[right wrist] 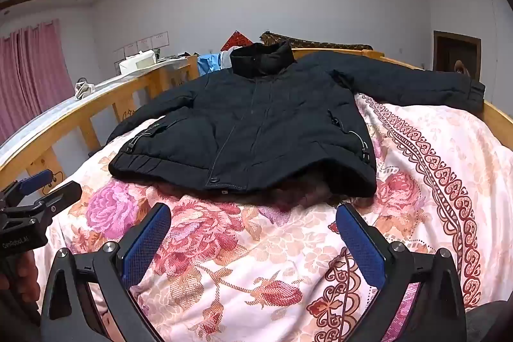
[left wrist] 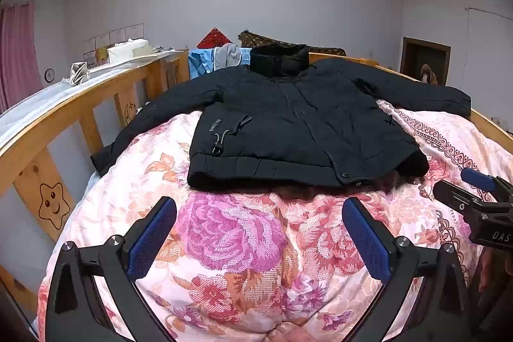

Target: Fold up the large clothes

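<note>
Jacket (left wrist: 288, 117) lies flat, front up, on the floral quilt (left wrist: 237, 246), collar away, hem toward both grippers, sleeves spread sideways. Left gripper (left wrist: 259, 233) and right gripper (right wrist: 253, 233) hover with jaws spread wide and empty, just short of the hem. Wooden rail (left wrist: 73, 104) flanks the left sleeve.

One black jacket (left wrist: 288, 124); one floral quilt (left wrist: 243, 252); two grippers, left (left wrist: 259, 233) and right (right wrist: 253, 236); one clock (left wrist: 49, 75).
</note>
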### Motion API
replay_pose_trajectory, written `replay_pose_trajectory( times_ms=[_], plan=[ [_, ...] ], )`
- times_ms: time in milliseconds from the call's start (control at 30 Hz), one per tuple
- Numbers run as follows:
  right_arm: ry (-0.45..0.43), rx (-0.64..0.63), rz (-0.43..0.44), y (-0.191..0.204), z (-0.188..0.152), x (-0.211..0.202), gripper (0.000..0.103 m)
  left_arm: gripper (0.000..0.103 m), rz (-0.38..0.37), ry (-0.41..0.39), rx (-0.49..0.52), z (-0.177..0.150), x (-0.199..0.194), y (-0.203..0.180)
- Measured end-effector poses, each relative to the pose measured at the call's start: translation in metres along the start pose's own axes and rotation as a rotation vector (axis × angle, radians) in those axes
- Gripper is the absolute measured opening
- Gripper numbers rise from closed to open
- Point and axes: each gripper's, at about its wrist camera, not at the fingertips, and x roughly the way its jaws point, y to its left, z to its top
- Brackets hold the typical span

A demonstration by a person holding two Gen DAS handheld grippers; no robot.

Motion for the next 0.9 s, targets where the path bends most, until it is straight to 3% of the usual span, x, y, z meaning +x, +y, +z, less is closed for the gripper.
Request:
replay_pose_trajectory(
  times_ms=[900],
  plan=[
    [0.016,0.011,0.009,-0.0003,-0.0009,0.0027,0.103,0.102,0.005,0.000,0.004,0.0006,-0.0010,-0.0016]
  ],
)
